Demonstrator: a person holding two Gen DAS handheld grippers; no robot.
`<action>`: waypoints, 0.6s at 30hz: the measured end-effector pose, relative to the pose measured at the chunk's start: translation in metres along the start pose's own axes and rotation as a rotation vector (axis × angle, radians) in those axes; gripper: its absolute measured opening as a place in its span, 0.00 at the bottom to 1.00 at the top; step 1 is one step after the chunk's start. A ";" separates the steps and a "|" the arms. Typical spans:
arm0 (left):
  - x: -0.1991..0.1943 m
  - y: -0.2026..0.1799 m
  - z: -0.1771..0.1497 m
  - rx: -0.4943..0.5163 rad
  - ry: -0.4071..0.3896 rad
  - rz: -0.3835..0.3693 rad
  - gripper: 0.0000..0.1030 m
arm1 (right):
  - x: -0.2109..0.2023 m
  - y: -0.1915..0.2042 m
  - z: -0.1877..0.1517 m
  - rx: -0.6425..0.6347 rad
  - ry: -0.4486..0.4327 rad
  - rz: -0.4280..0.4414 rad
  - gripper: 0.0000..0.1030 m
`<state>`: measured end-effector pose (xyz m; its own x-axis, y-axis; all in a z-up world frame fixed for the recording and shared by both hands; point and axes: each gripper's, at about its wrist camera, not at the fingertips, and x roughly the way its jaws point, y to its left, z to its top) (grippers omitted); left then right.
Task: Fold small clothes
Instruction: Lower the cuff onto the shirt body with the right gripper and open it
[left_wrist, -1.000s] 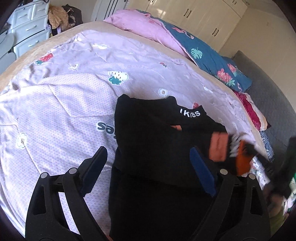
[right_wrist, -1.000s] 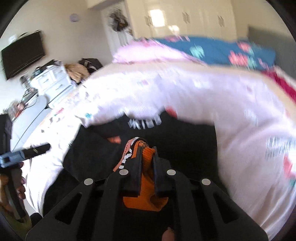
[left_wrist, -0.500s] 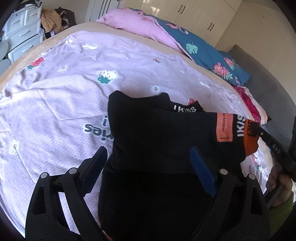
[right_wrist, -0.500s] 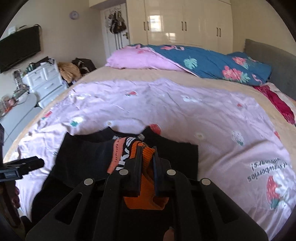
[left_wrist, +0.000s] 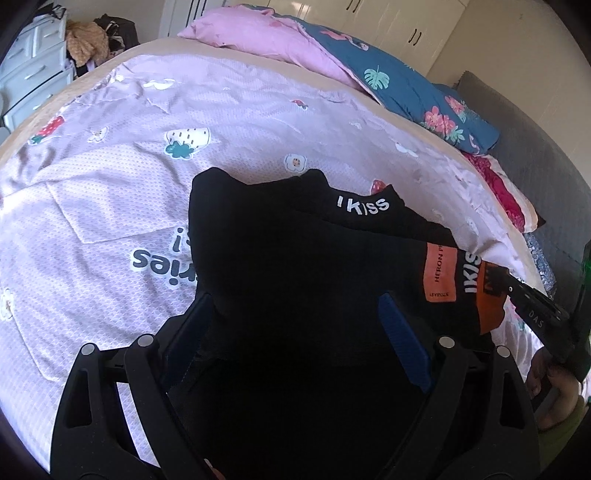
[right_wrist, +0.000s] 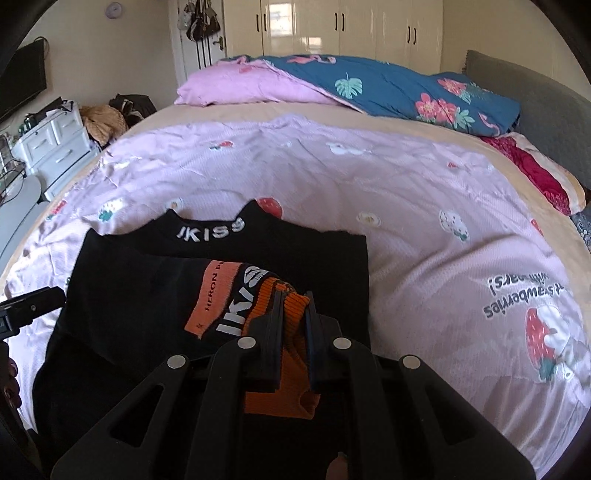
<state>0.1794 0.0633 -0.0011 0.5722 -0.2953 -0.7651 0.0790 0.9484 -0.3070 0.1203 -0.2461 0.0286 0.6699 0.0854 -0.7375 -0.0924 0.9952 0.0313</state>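
Observation:
A small black top (left_wrist: 280, 254) with white "IKISS" lettering lies on the pink strawberry sheet (left_wrist: 110, 206); it also shows in the right wrist view (right_wrist: 155, 295). Its sleeve with an orange patch and orange cuff (right_wrist: 291, 354) is laid across the body. My right gripper (right_wrist: 294, 297) is shut on the orange cuff; it shows at the right of the left wrist view (left_wrist: 508, 286). My left gripper (left_wrist: 295, 306) is open over the near part of the top, holding nothing; it appears at the left edge of the right wrist view (right_wrist: 33, 308).
A pink pillow (right_wrist: 251, 85) and a blue flowered quilt (right_wrist: 406, 92) lie at the far side of the bed. A grey headboard (right_wrist: 535, 107) is at the right. White drawers (right_wrist: 51, 147) and wardrobes (right_wrist: 351, 26) stand beyond the bed.
My right gripper has drawn the sleeve with the orange cuff across the top's body toward the right and lowered it. My left gripper has stayed open over the near part.

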 end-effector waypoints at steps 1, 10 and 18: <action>0.002 0.000 0.000 0.002 0.004 0.001 0.81 | 0.001 0.000 -0.001 0.000 0.004 -0.002 0.09; 0.009 -0.008 0.001 0.040 0.015 0.005 0.81 | 0.008 0.001 -0.002 -0.002 0.020 -0.024 0.11; 0.022 -0.011 0.005 0.039 0.052 0.013 0.81 | 0.010 -0.006 -0.004 0.015 0.023 -0.044 0.17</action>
<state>0.1948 0.0464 -0.0119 0.5299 -0.2875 -0.7978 0.1040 0.9557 -0.2754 0.1245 -0.2511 0.0186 0.6559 0.0404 -0.7538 -0.0523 0.9986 0.0080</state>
